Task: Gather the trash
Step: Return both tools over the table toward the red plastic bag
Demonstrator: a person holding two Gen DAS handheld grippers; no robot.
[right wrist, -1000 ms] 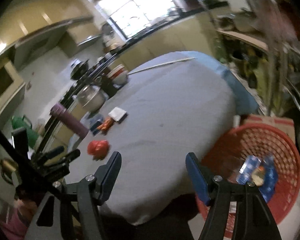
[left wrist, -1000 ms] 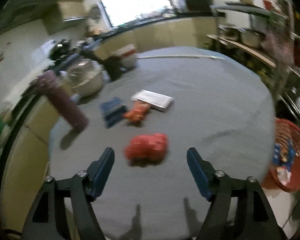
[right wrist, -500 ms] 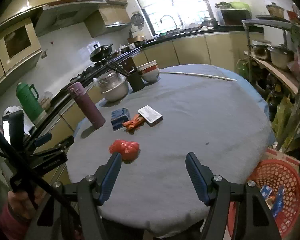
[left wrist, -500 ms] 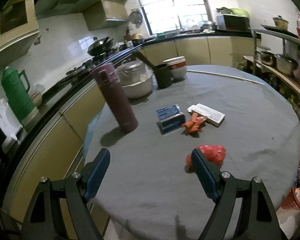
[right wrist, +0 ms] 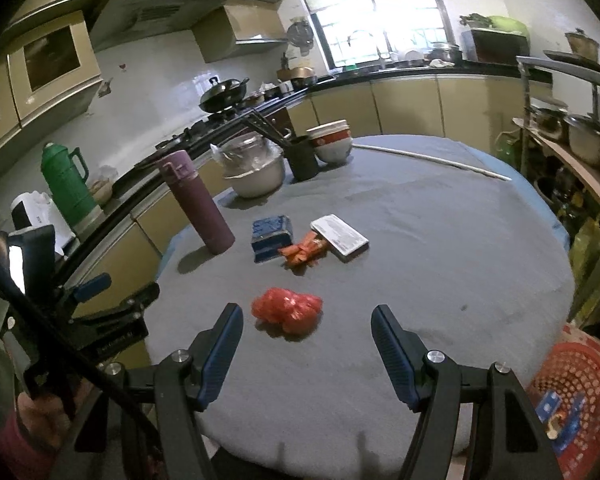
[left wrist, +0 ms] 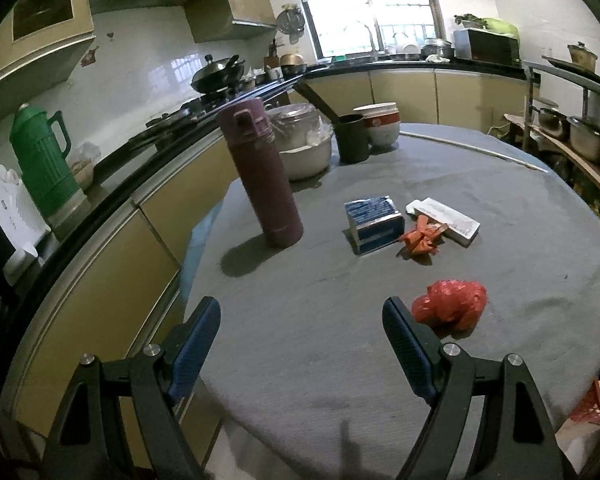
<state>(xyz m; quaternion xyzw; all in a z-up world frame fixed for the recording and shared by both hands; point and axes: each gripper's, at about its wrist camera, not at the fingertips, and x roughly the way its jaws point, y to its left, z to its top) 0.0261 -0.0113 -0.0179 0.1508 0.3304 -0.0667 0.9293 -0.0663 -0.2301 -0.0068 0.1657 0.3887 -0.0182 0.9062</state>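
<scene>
- Both grippers hang over the near edge of the grey table, empty. The right gripper has its jaws apart with nothing between them; the left gripper stands wider still, its jaws having just been opening, also on nothing.
- This looks like the approach to the next pickup. The crumpled red bag lies closest, just ahead of the right gripper and beside the left one's right finger.
- I judge the next move is to come down over that bag, close on it, and carry it to the red basket on the floor at the right, which already holds some wrappers.
- Further in lie the orange wrapper, touching the blue box and the white flat box.
- The purple flask stands upright to the left, clear of the bag.
- Bowls and a dark cup sit at the far edge, well apart.
</scene>
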